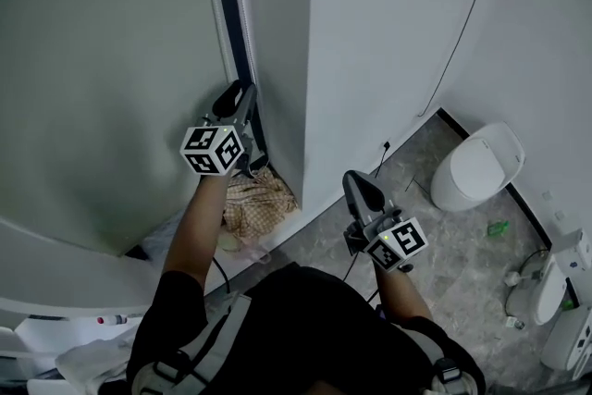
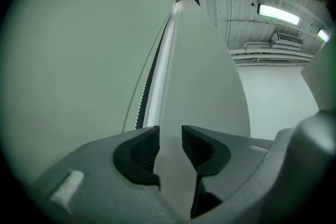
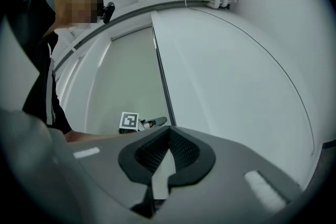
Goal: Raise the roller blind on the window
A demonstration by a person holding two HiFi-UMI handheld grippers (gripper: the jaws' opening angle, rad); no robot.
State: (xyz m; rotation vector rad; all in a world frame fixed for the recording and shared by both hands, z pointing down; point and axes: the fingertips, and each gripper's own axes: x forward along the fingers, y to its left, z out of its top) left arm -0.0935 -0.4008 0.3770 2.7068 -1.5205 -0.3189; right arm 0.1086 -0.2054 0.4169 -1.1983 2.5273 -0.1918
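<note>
The roller blind [image 1: 102,79] is a pale grey-green sheet that fills the left of the head view and of the left gripper view [image 2: 79,60]. Its bead chain [image 2: 146,86] hangs along the dark window frame [image 1: 231,14] at the blind's right edge. My left gripper [image 1: 240,92] is raised next to that frame. In its own view the left gripper [image 2: 170,131] is open, the chain lies just left of the jaws, and nothing is between the pads. My right gripper [image 1: 359,185] hangs lower, by the white wall, and is shut [image 3: 169,132] on nothing.
A white wall column [image 1: 370,42] stands right of the window, with a thin cable [image 1: 462,23] running down it. On the floor lie a checked cloth bundle [image 1: 257,199], a white rounded bin [image 1: 476,166] and white fixtures [image 1: 560,296] at the far right.
</note>
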